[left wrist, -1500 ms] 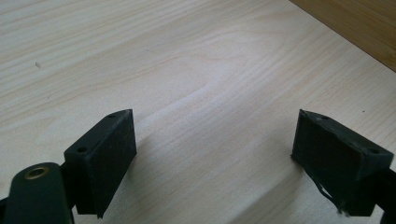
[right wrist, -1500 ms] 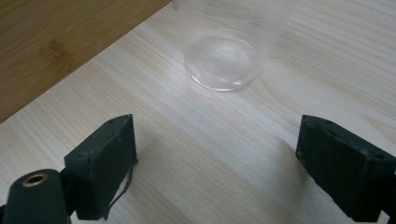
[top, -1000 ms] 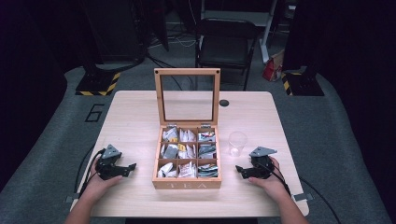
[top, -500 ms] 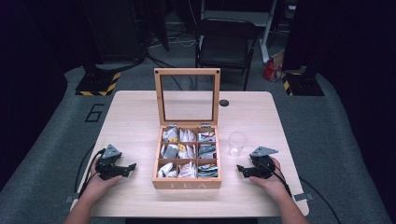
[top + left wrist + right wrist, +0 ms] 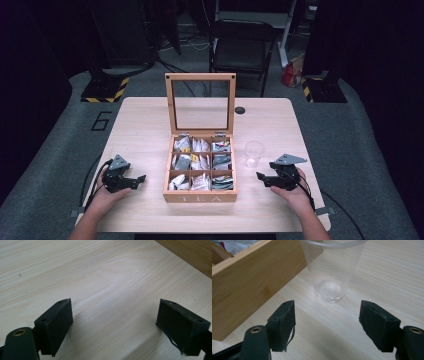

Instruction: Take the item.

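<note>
Cup (image 5: 332,267) stands upright, mouth up, before right claw (image 5: 327,322).

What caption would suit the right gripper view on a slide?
Open right claw faces an empty clear plastic cup standing beside the wooden tea box on the pale wooden table.

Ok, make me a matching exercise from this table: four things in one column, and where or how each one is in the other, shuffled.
Things:
1. tea box
2. plastic cup
3. left gripper
4. black round thing

Descriptions:
A. stands empty, just right of the box
B. lid upright, compartments full of tea bags
C. lies on the table behind the box, to the right of its lid
D. open over bare wood, left of the box

Pairs: 1-B, 2-A, 3-D, 4-C
</note>
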`<state>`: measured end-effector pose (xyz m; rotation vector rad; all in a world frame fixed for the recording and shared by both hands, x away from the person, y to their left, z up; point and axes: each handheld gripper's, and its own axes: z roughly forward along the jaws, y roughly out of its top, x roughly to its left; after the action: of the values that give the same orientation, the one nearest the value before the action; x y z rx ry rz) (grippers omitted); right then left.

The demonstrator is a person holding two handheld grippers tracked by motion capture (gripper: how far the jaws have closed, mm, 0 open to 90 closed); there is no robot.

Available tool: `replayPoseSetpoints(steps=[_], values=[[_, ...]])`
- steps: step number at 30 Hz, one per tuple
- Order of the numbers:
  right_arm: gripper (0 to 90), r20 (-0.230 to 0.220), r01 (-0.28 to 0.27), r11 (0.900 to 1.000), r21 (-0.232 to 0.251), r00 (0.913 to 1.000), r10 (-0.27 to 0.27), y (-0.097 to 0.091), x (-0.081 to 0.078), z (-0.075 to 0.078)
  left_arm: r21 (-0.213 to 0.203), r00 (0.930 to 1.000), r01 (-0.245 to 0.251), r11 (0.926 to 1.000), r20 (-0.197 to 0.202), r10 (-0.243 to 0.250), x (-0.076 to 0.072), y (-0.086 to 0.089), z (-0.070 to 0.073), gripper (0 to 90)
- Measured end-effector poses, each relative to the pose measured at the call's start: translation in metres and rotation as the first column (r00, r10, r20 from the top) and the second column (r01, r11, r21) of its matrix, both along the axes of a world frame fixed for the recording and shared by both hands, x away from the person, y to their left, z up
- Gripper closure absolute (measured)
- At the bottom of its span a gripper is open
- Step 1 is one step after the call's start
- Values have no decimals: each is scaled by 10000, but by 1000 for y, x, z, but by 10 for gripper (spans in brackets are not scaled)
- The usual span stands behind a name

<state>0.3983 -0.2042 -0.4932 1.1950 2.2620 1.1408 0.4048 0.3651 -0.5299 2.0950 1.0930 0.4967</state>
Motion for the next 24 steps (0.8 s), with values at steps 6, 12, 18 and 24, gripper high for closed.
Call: replayPoseSetpoints(steps=[6,12,18,24], values=[[284,150,-80,10000,28,9999,79,-3,-1,7,-22,10000,-23,10000,18,23,0,0,0,131],[285,-29,-160,9998,127,9999,160,-4,-2,11,-122,10000,-68,9999,-30,68,0,-1,-1,130],[288,-110,-364,9993,94,9993,365,3,-6,22,-61,10000,-17,10000,-72,17,0,0,0,130],[288,-42,-608,9980,185,9981,609,6,-5,34,-64,10000,-11,10000,-80,11,0,0,0,130]])
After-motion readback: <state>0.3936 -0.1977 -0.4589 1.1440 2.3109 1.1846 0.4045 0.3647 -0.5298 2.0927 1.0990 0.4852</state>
